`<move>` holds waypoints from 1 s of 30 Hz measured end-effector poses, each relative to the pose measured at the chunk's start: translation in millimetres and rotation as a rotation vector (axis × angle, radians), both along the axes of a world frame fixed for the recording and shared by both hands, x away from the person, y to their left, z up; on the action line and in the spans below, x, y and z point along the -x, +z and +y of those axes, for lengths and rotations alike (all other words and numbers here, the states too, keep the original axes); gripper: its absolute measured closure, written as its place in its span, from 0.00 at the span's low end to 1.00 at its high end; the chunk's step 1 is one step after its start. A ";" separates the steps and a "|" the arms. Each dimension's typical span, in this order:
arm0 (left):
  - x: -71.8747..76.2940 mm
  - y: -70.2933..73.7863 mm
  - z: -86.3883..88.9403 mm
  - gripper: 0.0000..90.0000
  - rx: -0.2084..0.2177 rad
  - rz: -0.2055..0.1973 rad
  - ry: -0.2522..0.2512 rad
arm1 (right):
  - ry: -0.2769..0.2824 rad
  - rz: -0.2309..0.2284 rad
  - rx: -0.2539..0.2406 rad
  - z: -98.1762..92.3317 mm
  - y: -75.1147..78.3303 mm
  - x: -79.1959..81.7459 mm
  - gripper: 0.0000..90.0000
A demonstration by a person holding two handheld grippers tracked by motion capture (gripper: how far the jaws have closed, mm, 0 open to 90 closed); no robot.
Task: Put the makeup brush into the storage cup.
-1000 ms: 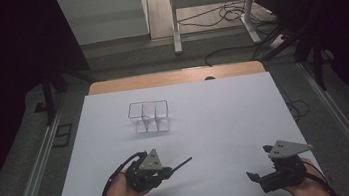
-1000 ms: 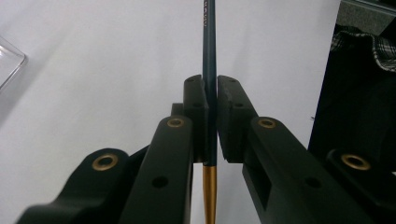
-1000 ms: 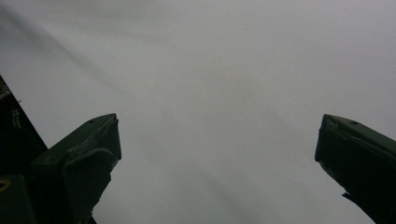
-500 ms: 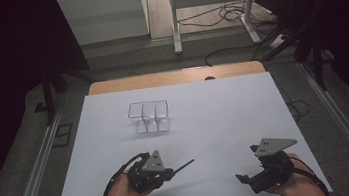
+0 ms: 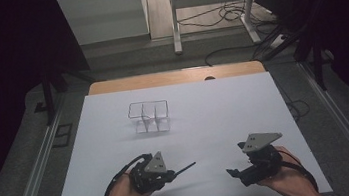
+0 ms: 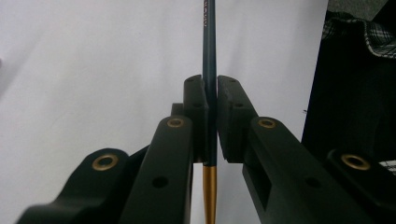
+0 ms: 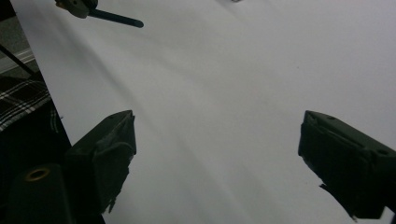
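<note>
White table (image 5: 263, 102) | left gripper (image 6: 211, 107) clamped on dark pen (image 6: 208, 56), lettering unreadable | right gripper (image 7: 217, 154) apart, jaws just closing slightly.

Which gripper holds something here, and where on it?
The left gripper clamps a thin dark brush on its handle, just above the gold ferrule. The right gripper is open, holding nothing.

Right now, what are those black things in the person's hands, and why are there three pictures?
They are grabbing tools with two jaws, one held in each hand. One camera looks down from above on the white table. There the left tool pinches a thin dark pen, and the right tool holds nothing. Farther back stands a clear holder with compartments. The other two pictures come from small cameras riding on the tools. The left one shows the pen, with its gold end, squeezed between the jaws. The right one shows its jaws wide apart over bare table.
</note>
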State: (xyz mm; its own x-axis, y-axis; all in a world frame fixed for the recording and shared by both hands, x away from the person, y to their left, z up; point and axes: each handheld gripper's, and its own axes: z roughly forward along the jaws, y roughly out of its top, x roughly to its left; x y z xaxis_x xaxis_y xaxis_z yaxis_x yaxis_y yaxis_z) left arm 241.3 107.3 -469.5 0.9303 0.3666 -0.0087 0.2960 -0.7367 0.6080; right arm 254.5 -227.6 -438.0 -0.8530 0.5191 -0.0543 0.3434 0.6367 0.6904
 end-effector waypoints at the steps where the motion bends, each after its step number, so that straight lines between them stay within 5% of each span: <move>1: 0.1 0.1 -0.1 0.93 0.000 0.000 0.000 | 0.003 -0.001 0.004 1.4 0.3 -0.7 0.16; 30: 0.6 -1.6 -2.2 0.93 -0.018 0.004 -0.026 | 0.199 0.026 0.094 69.9 -6.1 -21.5 0.41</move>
